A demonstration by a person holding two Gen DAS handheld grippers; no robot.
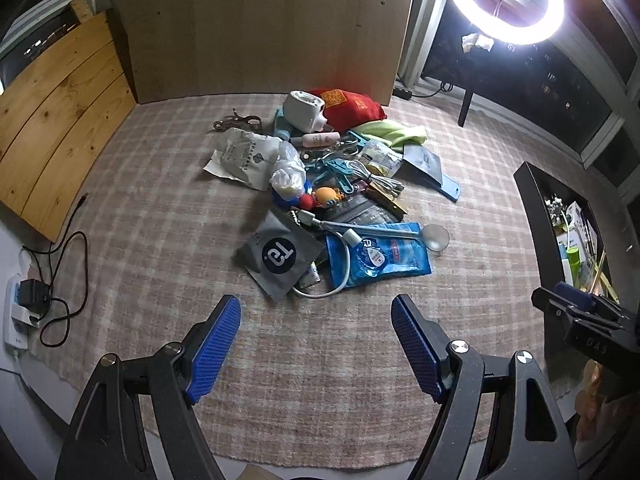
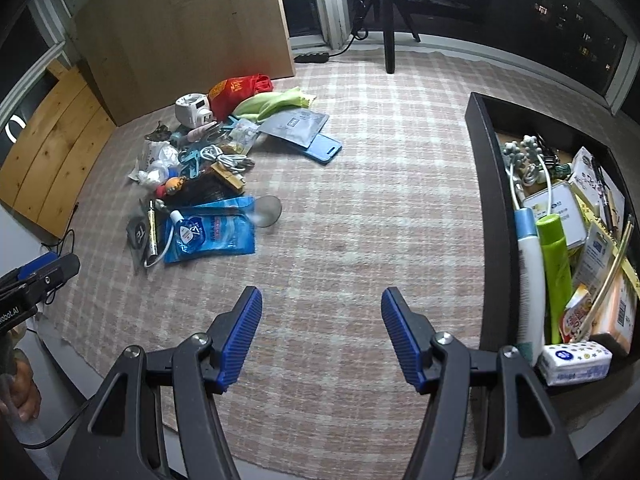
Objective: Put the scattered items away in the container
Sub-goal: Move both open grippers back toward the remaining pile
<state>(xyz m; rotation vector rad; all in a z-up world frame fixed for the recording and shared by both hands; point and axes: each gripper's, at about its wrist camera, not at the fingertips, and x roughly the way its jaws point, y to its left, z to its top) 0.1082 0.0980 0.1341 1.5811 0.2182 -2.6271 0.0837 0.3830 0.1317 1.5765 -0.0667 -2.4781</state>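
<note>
Left edge: a white power strip (image 1: 16,320) with a black adapter lies off the checked rug (image 1: 160,184), beside pine boards (image 1: 52,128). Left gripper (image 1: 316,344): blue-padded jaws spread wide, nothing between them, poised above bare rug short of the pile. Centre: the scattered items form one heap, with a grey "Ta" pouch (image 1: 280,254) nearest, touching a blue refill pouch (image 1: 378,254); a round lens on a handle (image 1: 436,237) lies across it. Farther back are a white paper bag (image 1: 242,156), coiled white cable (image 1: 376,178), red cloth bag (image 1: 348,108) and green cloth (image 1: 394,132). Right gripper (image 2: 322,336): equally wide apart, empty. Right: the black container (image 2: 496,216) stands well apart from the heap, holding a green bottle (image 2: 556,264), white bottle (image 2: 530,280) and tissue pack (image 2: 574,360).
</note>
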